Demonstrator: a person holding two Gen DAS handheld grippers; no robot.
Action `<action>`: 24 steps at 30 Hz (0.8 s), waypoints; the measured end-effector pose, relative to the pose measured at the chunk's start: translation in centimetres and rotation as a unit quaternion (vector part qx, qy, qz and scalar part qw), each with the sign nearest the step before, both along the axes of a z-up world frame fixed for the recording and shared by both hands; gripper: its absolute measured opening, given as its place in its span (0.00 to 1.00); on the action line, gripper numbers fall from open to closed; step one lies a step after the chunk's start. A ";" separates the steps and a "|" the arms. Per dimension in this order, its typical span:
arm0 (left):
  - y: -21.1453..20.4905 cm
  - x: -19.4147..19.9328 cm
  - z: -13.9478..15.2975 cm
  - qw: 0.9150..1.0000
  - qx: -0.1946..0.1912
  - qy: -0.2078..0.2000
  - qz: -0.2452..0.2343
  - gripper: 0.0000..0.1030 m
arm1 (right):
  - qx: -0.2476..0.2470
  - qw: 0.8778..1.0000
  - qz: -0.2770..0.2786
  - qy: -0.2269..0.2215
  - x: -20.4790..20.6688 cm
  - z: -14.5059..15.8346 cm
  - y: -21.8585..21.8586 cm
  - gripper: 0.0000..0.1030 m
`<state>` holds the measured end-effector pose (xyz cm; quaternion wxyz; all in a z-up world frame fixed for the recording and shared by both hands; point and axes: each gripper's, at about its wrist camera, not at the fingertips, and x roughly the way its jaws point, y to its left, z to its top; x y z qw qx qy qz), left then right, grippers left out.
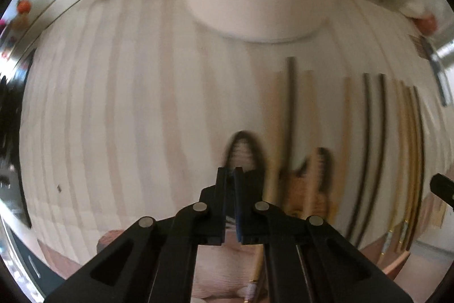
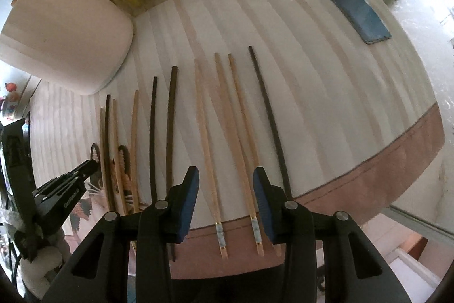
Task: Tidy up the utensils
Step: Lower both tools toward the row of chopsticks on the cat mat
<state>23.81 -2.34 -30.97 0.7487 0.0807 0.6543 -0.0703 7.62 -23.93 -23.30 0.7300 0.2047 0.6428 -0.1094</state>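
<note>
Chopsticks (image 2: 227,132) lie in a loose row on the striped desk (image 2: 326,104), light and dark mixed; white holder (image 2: 62,30) stands beyond their far-left end. Right tongs (image 2: 225,186) gape wide, empty, straddling two pale sticks. Left tongs (image 1: 231,175) nearly closed, apparently gripping nothing. Best approach: lower squarely, close on one stick near its thick end, lift level toward the holder.
</note>
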 end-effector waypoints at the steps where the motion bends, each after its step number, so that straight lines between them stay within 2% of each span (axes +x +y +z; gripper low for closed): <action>1: 0.7 -0.2 0.3 1.000 0.000 0.002 0.011 0.02 | 0.008 1.000 0.003 0.000 0.2 -0.2 0.0 0.40; 4: 2.5 -0.5 1.1 0.999 0.005 0.008 0.033 0.02 | 0.031 0.999 0.015 0.005 1.2 -1.2 0.4 0.38; 5: 2.9 -0.6 1.2 0.999 0.004 0.011 0.038 0.02 | 0.035 0.999 0.019 0.006 1.4 -1.5 0.5 0.35; 8: 3.8 -1.0 1.9 0.998 -0.023 0.017 0.054 0.06 | 0.049 0.998 0.029 0.019 2.0 -3.0 1.2 0.26; 12: 5.0 -0.7 3.0 0.997 -0.057 0.030 0.052 0.12 | 0.037 0.998 0.034 0.040 2.2 -4.6 1.3 0.24; 15: 3.5 -1.2 2.6 0.996 -0.066 0.028 0.043 0.21 | 0.026 0.998 0.045 0.037 2.4 -4.6 1.4 0.19; 18: 1.7 -2.0 2.5 0.997 -0.069 0.030 0.034 0.21 | 0.015 0.997 0.063 0.036 2.5 -4.6 2.0 0.19; 20: 0.6 -2.1 2.6 0.997 -0.067 0.026 0.019 0.21 | 0.012 0.996 0.078 0.036 2.4 -4.5 2.8 0.15; 24: -1.6 -1.2 2.3 0.999 -0.045 0.009 -0.014 0.21 | 0.007 0.996 0.086 0.031 2.2 -4.6 3.7 0.12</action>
